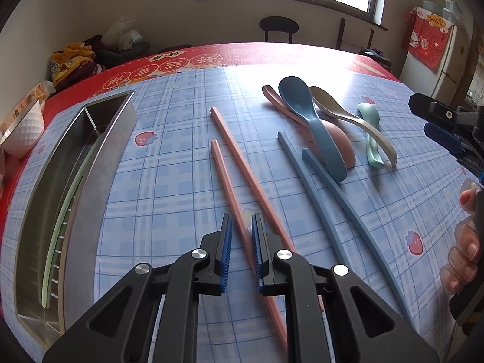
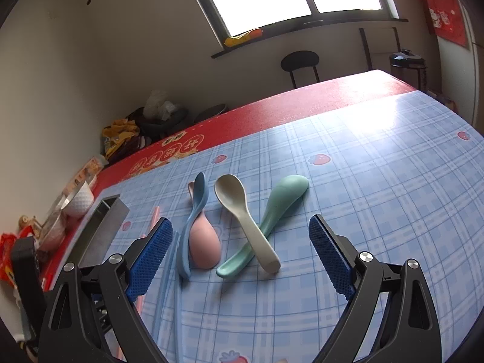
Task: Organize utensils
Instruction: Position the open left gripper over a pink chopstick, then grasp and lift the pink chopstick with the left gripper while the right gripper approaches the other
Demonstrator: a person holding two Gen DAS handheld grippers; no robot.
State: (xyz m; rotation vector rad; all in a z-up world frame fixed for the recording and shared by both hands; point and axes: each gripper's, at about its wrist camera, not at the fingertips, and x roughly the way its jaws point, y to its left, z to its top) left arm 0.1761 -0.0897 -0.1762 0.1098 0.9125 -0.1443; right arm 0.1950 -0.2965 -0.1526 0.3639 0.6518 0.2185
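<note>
**Pink chopstick pick-up: clamp, lift level, drop in tray**

Left wrist view: left gripper (image 1: 242,230) nearly together, pads straddling a pink chopstick (image 1: 251,178) on the checked tabletop (image 1: 169,163); firm contact hard to confirm. Squeeze fully before lifting, keep stick level, then over to the steel tray (image 1: 99,163) w/ a green chopstick (image 1: 60,214) already inside. Second pink chopstick (image 1: 224,178) just beside; avoid nudging.

Right wrist view: right gripper (image 2: 240,248) wide apart, empty, above the spoons: blue (image 2: 193,211), pink (image 2: 204,245), beige (image 2: 242,217), green (image 2: 272,211). Hold off till left clears.
</note>
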